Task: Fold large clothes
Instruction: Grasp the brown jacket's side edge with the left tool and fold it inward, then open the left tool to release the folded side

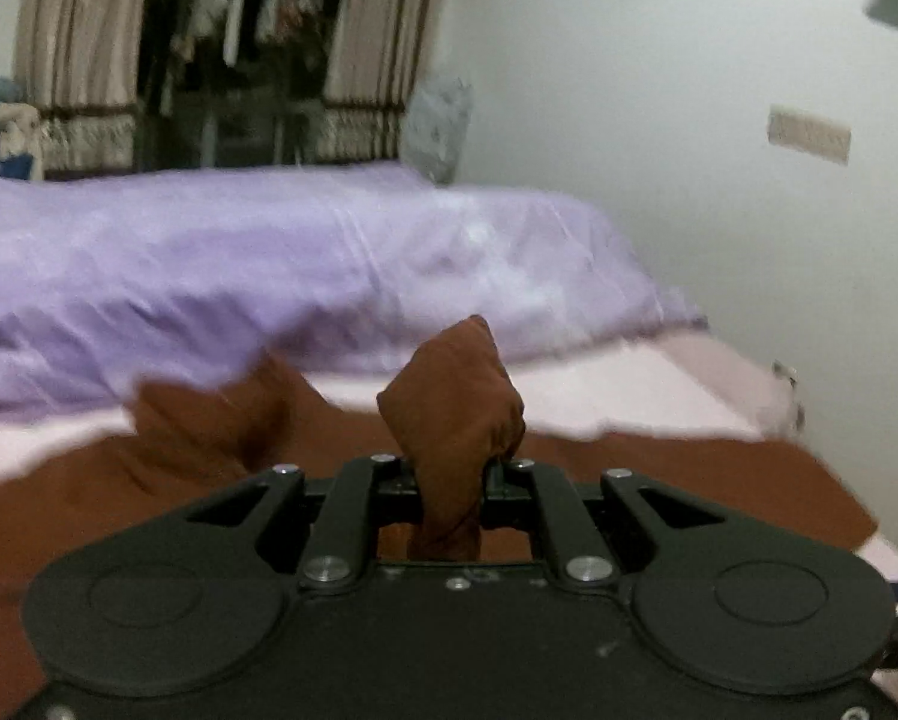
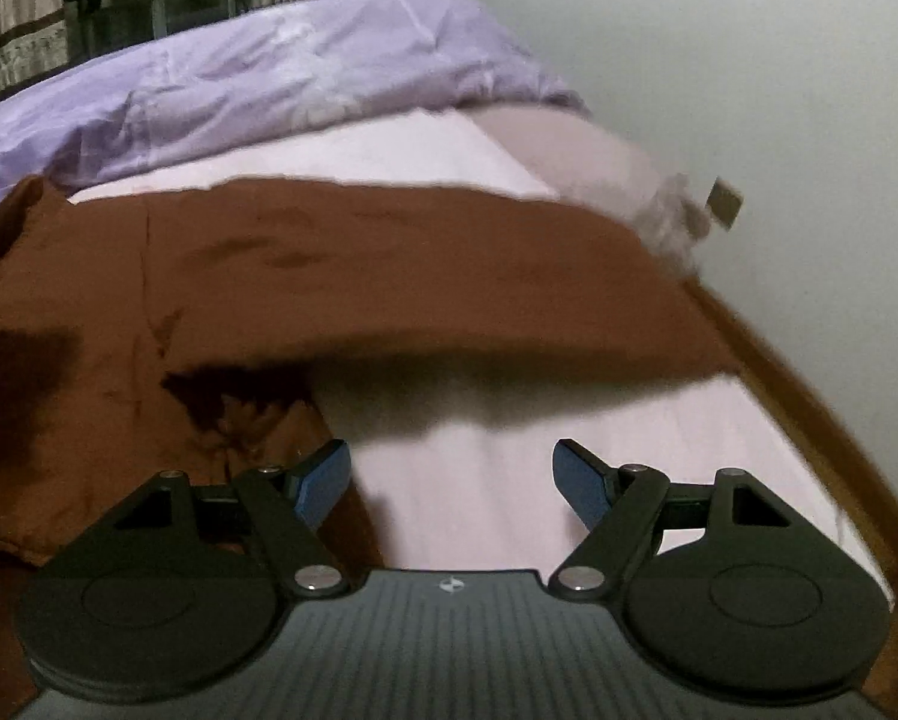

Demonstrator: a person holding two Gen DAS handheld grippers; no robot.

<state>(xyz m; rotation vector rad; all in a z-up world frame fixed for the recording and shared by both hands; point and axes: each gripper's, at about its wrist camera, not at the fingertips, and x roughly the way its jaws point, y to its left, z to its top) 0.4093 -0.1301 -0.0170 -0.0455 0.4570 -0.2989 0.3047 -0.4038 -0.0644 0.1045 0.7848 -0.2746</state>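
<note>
Left wrist view: left gripper (image 1: 449,474) clamped tight on a bunched tuft of the brown garment (image 1: 454,396), fabric poking up above the closed jaws and hanging down between the linkage arms. Rest of the garment spread low across the bed (image 1: 658,384), over a pale pink sheet. Another rumpled brown fold raised to the left of the pinched tuft. Further back, a crumpled lilac duvet (image 1: 269,264) heaped across the bed, touching the far edge of the brown cloth on the left. Behind that, striped curtains (image 1: 83,30) on either side of a dark opening with hanging clothes (image 1: 239,18). White wall (image 1: 688,90) to the right, bearing a small pale plate (image 1: 808,135). Whole view somewhat blurred.

Right wrist view: right gripper (image 2: 451,480) spread wide, holding nothing, blue fingertips (image 2: 323,483) well apart over bare pink sheet (image 2: 478,480). Brown garment (image 2: 389,264) lying across the bed ahead and to the left, its near edge lifted off the sheet and casting a dark shadow beneath. Left fingertip just beside the garment's near folds; contact impossible to tell. Lilac duvet (image 2: 269,72) beyond the garment. Wooden bed frame (image 2: 808,420) curving down the right side, against the white wall (image 2: 748,60).
</note>
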